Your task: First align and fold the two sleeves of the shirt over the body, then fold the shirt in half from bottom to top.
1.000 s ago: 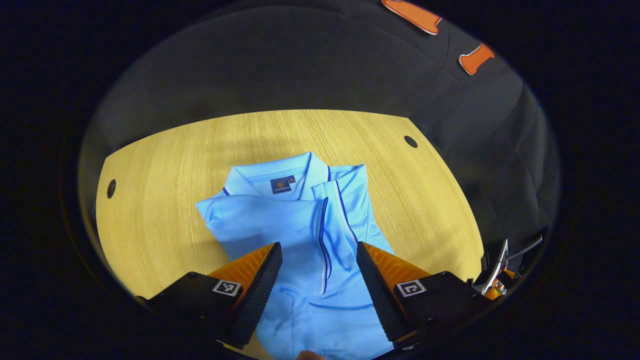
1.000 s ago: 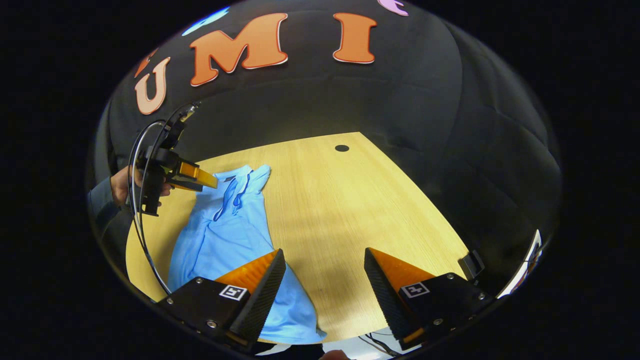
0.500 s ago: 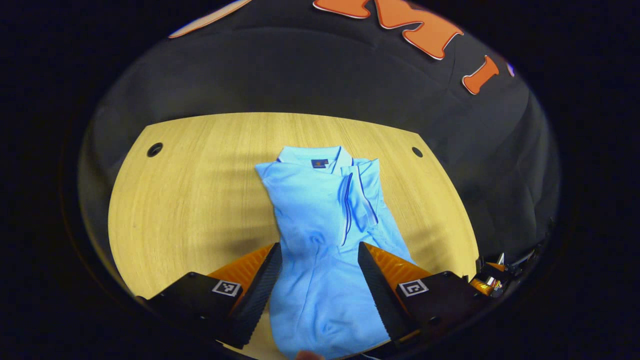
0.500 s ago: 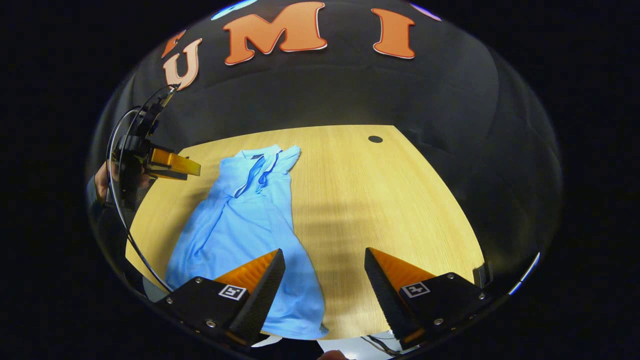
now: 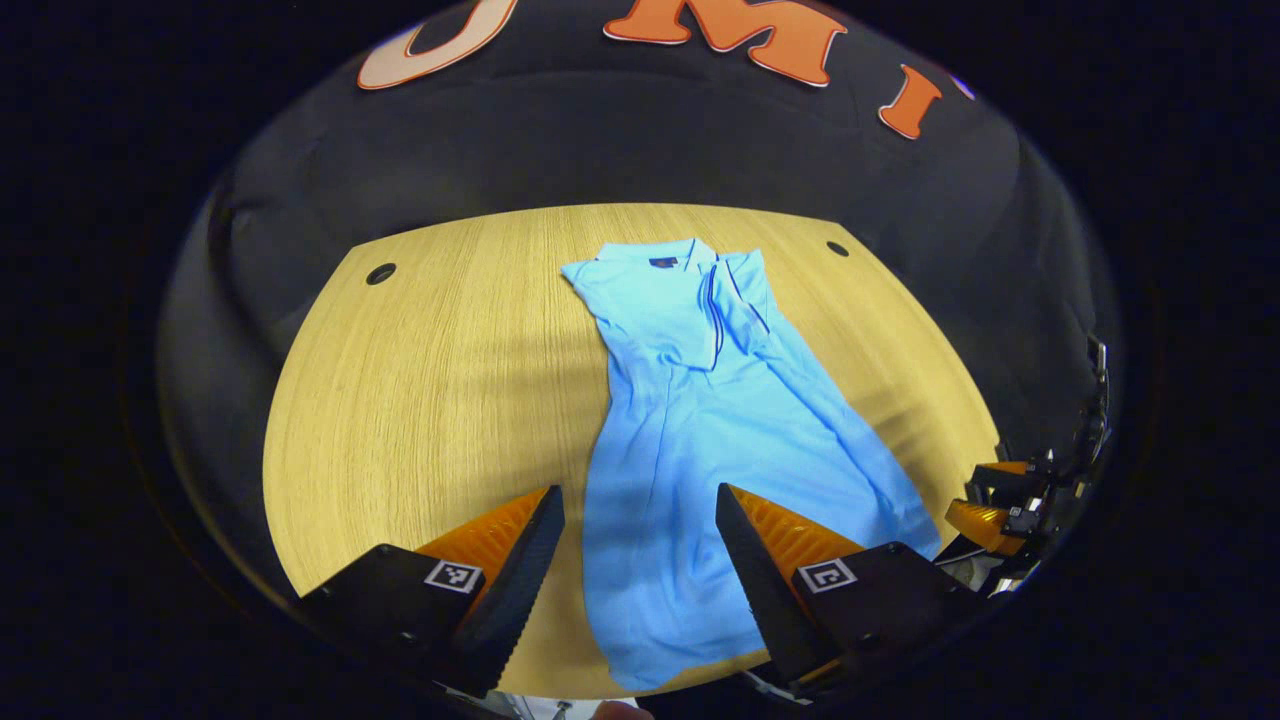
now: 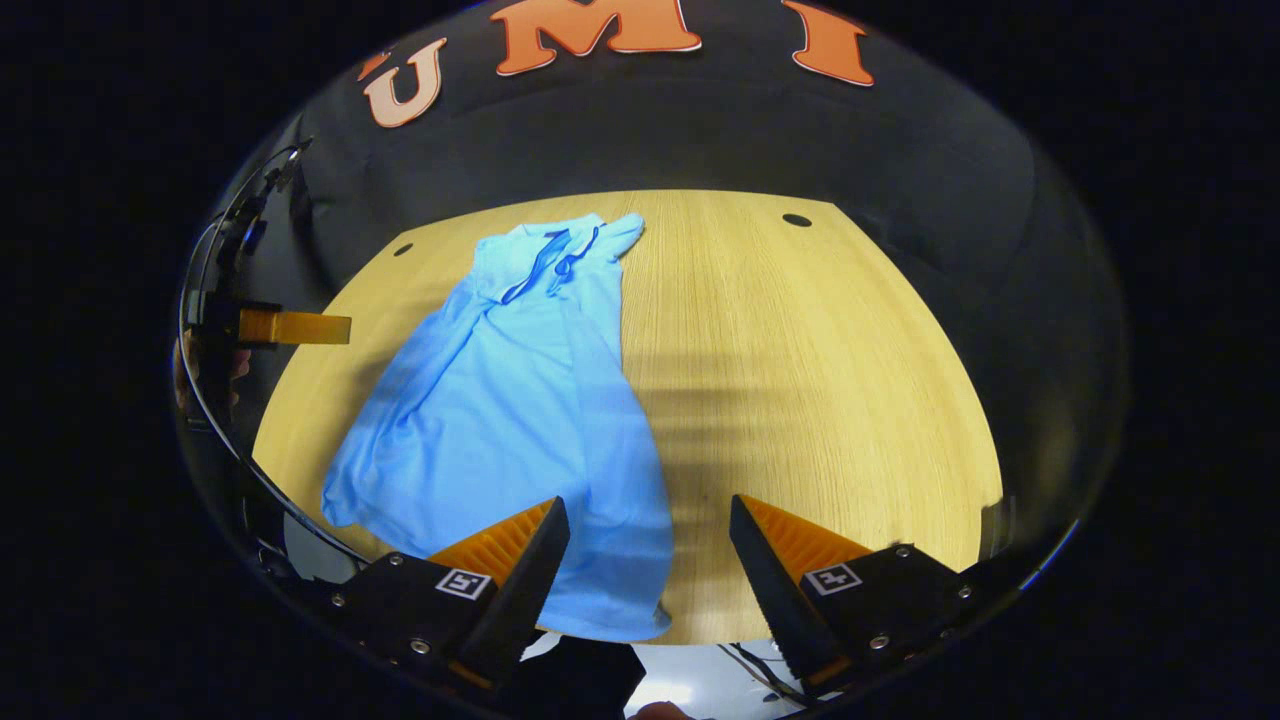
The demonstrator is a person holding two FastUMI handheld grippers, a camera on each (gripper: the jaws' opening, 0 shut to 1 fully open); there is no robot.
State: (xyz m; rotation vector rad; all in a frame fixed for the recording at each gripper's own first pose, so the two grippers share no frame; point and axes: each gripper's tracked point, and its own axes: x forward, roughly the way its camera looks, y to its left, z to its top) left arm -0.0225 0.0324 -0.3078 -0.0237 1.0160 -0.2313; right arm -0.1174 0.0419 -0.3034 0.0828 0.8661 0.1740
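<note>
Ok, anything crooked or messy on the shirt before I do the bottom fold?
Slightly. The shirt lies slanted on the table, narrow at the collar and flaring toward the hem, with lengthwise wrinkles. Nothing torn or spilled.

Both views are sharp at the centre and evenly lit from above — the wooden table (image 5: 430,380) glows warm and bright, while the cloth wall (image 6: 700,130) behind stays dim. Soft, banded shadows cross the tabletop in the right gripper view, beside the shirt (image 6: 520,390). The fisheye lens bends the table's edges into curves and squeezes whatever sits near the rim, where the light falls off. There is little glare and no motion blur.
</note>
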